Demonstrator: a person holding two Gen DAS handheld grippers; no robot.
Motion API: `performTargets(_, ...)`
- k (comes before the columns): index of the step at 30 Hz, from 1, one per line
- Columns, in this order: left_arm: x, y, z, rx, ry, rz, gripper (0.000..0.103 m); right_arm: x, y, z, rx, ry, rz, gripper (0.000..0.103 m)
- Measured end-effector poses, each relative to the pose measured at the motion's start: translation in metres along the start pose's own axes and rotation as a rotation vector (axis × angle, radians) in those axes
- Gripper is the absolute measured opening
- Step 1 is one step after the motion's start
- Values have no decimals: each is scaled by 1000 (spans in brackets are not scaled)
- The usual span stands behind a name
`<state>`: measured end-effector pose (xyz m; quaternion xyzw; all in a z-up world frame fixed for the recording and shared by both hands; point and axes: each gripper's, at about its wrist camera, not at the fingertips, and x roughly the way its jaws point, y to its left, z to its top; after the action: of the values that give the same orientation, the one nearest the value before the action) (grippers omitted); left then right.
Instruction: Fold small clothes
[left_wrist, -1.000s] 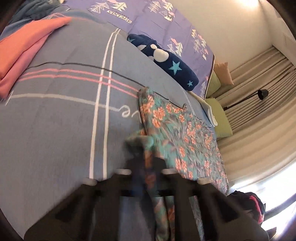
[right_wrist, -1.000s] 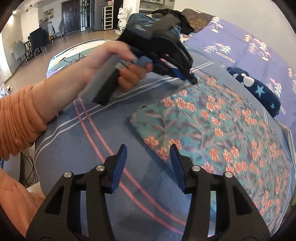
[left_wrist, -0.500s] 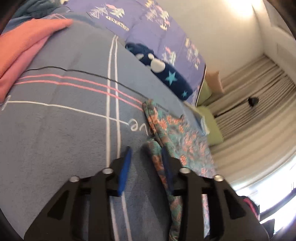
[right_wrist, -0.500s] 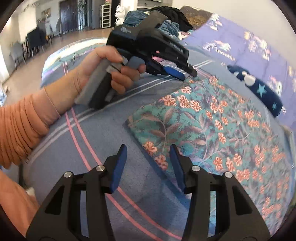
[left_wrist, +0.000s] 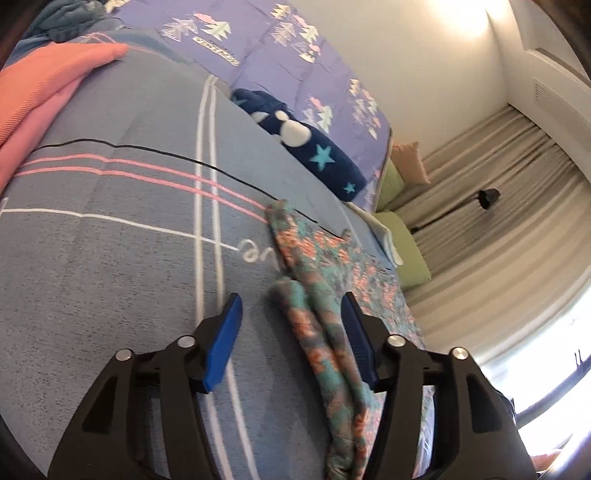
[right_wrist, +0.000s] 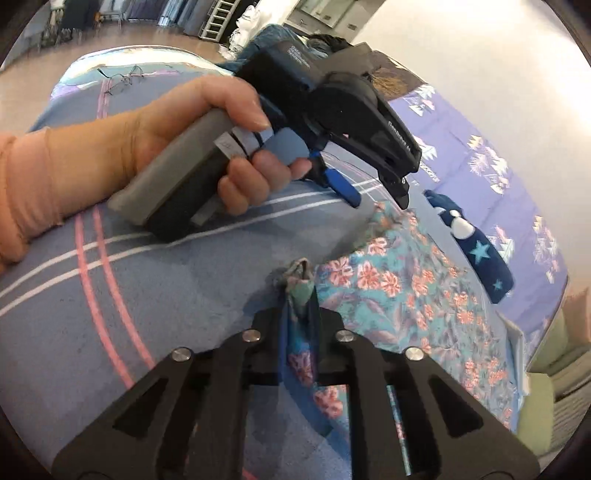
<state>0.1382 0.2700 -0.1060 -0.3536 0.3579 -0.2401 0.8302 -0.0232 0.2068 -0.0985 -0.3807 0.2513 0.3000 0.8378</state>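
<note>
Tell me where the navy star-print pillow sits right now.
The navy star-print pillow lies on the bed against the purple quilt, beyond the far edge of the floral garment; in the left wrist view it sits upper centre, apart from the garment.

garment: teal cloth w/ coral flower print | state: spread mostly flat on bed, one edge bunched into a ridge | near corner pinched up off bed | pos: mid-bed, beside pink/white stripes
</note>
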Motion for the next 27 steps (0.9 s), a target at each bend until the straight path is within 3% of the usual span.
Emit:
performTargets(5,5,-8,-2,2,40,-34,62,-36,-45,-4,192,-72,193,7)
performTargets(9,11,-12,-1,1,48,8,60,-27,-59,-11,265,-38,274,7)
performTargets(10,13,-13,0,0,49,30,52,-24,-56,-11,266,-29,276,7)
performTargets(11,15,-12,0,-3,49,45,32,-22,-51,-11,253,-26,262,9)
performTargets(12,19,-9,0,-16,57,66,19,-22,-46,-9,236,-26,247,11)
performTargets(13,23,-6,0,-34,71,70,12,-22,-42,-7,217,-27,240,19)
performTargets(14,24,-3,0,-49,65,69,10,-25,-38,-6,204,-32,241,22)
performTargets(16,21,-3,1,-43,43,71,10,-32,-35,-8,183,-56,240,43)
performTargets(17,18,-3,1,-37,21,86,10,-38,-35,-10,165,-71,229,46)
performTargets(19,15,3,2,-69,-11,117,10,-44,-35,-15,141,-71,199,46)
performTargets(23,0,20,5,-154,-50,96,11,-48,-40,-29,155,-37,161,46)
performTargets(24,-3,19,4,-152,-44,100,15,-48,-40,-31,163,-31,158,46)
performTargets(26,-8,13,1,-131,-21,84,39,-46,-36,-34,159,-27,154,46)
performTargets(27,-10,8,-2,-109,-5,68,44,-44,-33,-34,148,-28,151,46)
